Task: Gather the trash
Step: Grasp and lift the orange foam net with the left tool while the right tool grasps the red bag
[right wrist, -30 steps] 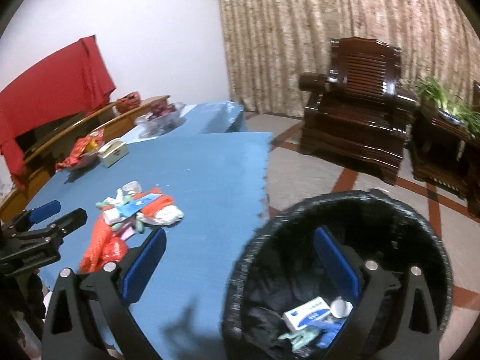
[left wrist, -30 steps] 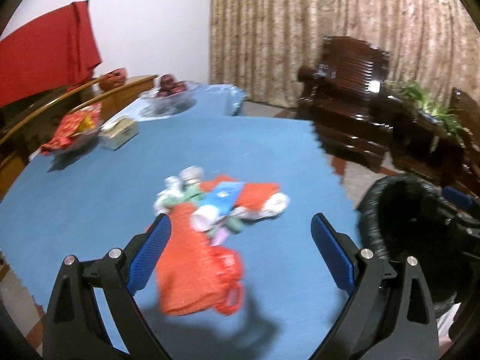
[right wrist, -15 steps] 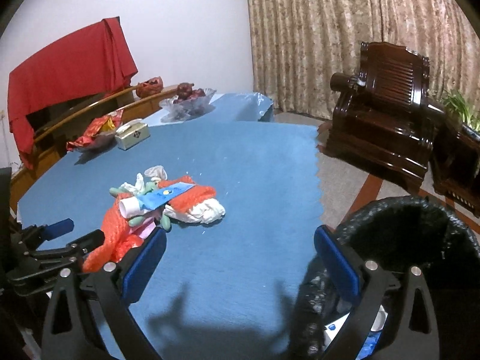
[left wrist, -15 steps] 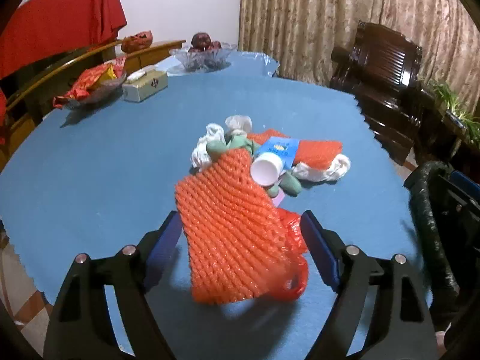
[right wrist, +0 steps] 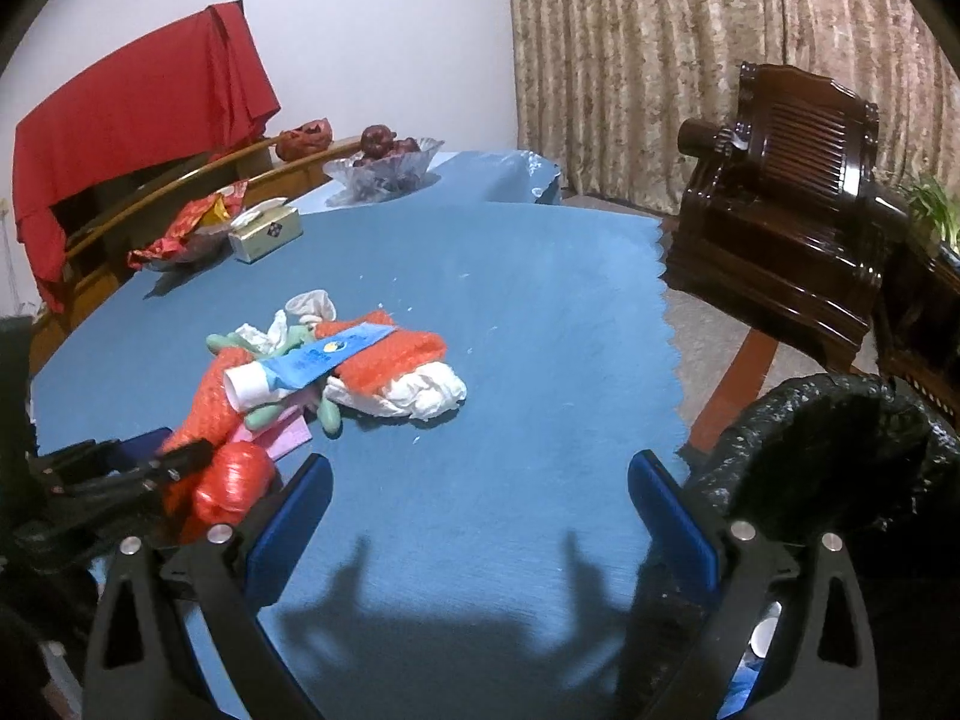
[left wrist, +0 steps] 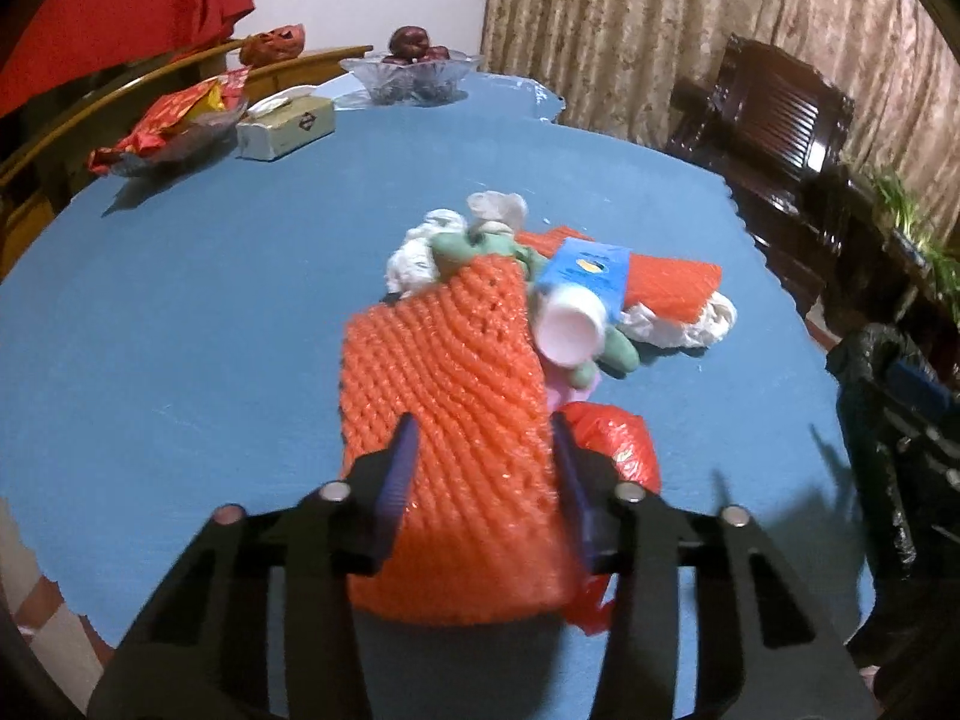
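A heap of trash lies mid-table on the blue cloth: an orange foam net, a blue tube with a white cap, crumpled white tissue and a red plastic bag. My left gripper straddles the near end of the net. Its jaws are closing, and both pads press into the net's sides. In the right wrist view the left gripper shows at the left, on the net. My right gripper hangs open over bare cloth, with the black-lined trash bin to its right.
A tissue box, a dish of red snack packets and a glass fruit bowl stand at the table's far side. A dark wooden armchair is beyond the right edge. A red cloth hangs at the back left.
My left gripper came down and forward over the orange net, and its jaws narrowed onto it. My right gripper swung from above the bin to over the table.
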Available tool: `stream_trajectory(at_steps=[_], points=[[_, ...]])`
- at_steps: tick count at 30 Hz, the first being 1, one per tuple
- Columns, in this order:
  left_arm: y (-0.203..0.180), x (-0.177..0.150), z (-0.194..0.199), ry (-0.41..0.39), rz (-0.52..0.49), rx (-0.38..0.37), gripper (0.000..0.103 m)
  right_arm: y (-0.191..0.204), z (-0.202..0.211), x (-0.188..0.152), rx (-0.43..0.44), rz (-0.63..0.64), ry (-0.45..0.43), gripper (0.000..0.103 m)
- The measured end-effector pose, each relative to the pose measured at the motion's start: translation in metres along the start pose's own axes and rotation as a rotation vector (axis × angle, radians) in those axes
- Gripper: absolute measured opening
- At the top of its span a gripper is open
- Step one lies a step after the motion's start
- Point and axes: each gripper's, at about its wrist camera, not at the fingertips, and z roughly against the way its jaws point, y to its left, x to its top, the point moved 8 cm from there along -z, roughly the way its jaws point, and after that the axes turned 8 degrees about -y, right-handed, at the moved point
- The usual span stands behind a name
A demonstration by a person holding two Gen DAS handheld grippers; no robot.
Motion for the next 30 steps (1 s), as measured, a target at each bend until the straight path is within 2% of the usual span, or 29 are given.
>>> stream_trajectory(at_steps=[5,12,14,15,16,24,30], points=[[0.023,0.0,0.007,-0.009,0.031,0.031,0.039,0.011,-0.006,-0.003,0.02,0.013,0.015,0.097],[0.033,-0.007,-0.008,0.029,0.043,0.041,0.04,0.021,-0.009,-0.004,0.037,0.03,0.026,0.097],[0.033,-0.007,-0.012,0.037,0.044,0.034,0.028,0.024,-0.009,-0.003,0.042,0.028,0.031,0.097],[0.033,-0.008,-0.012,0.04,0.048,0.022,0.019,0.026,-0.009,-0.003,0.047,0.027,0.032,0.096],[0.033,-0.008,-0.012,0.042,0.054,0.014,0.016,0.029,-0.01,-0.004,0.053,0.026,0.034,0.096],[0.049,-0.006,0.014,0.012,0.076,0.025,0.013,0.073,-0.014,-0.011,0.12,0.045,0.043,0.096],[0.069,-0.005,0.034,0.0,0.1,0.047,0.013,0.103,-0.025,-0.018,0.133,0.057,0.056,0.096]])
